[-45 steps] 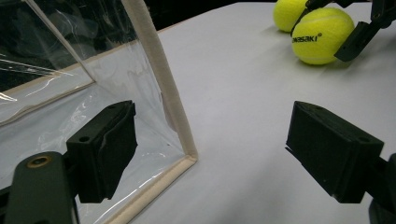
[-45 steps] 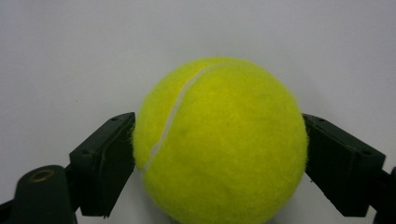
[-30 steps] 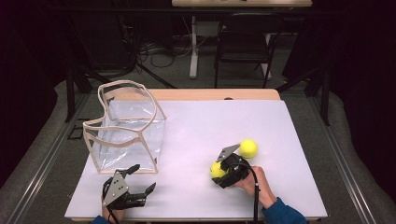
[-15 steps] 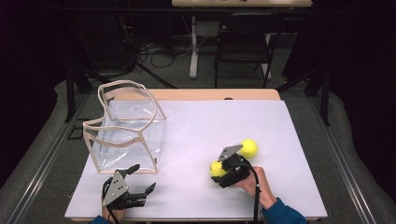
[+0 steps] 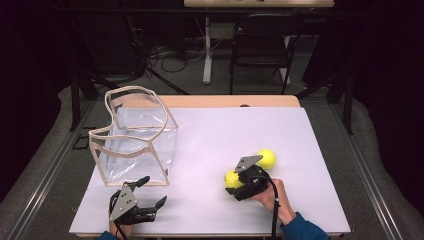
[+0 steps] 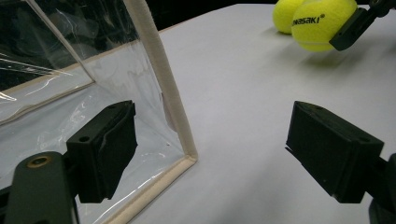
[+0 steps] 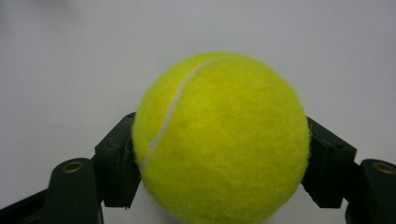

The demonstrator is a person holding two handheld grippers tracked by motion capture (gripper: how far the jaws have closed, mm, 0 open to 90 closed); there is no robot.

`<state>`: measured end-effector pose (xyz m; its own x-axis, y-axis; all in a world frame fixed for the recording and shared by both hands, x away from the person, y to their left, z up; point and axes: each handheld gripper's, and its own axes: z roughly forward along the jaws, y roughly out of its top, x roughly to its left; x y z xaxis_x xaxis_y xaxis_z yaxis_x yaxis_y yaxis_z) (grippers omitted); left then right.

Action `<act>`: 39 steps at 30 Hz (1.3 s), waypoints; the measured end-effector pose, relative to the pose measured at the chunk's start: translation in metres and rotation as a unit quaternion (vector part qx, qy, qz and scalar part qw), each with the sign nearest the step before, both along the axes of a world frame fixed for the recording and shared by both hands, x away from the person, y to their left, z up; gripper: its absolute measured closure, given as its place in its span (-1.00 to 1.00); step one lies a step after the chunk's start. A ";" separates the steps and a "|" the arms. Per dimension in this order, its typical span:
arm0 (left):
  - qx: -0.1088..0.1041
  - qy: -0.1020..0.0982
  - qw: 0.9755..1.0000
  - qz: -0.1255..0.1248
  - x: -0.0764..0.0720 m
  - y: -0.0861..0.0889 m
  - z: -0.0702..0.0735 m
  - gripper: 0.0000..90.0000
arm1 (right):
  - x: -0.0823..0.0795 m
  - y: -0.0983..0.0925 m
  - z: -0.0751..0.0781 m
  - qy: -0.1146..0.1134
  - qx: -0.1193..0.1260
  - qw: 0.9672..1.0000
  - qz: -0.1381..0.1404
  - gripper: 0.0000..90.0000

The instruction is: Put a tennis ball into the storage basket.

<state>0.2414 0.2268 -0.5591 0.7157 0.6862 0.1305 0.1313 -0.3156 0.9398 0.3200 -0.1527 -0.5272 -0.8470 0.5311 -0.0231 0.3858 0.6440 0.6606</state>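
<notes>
Right gripper [image 5: 235, 184] pinches a tennis ball [image 7: 219, 140] low over the tabletop [image 5: 210, 140]; left gripper [image 5: 152, 192] waits spread beside the clear bag [image 5: 135, 140]. A loose squeeze could drop the ball short.

A white surface [image 5: 210, 140] is carrying a clear bag with a cream trim [image 5: 135, 137] at its left and a second tennis ball [image 5: 266, 158] sitting at its right.
</notes>
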 end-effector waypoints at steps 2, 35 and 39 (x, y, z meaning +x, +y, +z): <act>0.000 0.000 1.000 0.000 0.000 0.000 0.000 -0.65 | 0.000 0.000 0.001 -0.003 0.002 1.000 0.001 -0.42; 0.001 0.002 1.000 0.000 0.001 -0.001 -0.001 -0.65 | 0.000 0.007 0.009 -0.046 0.050 0.998 -0.001 -0.42; 0.001 0.001 1.000 -0.001 0.001 -0.001 -0.001 -0.65 | 0.000 0.008 0.011 -0.051 0.057 0.997 -0.002 -0.42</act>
<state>0.2419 0.2260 -0.5598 0.7176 0.6841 0.1306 0.1330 -0.3187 0.9385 0.3205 -0.1451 -0.5163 -0.8417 0.5378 -0.0478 0.3154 0.5616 0.7649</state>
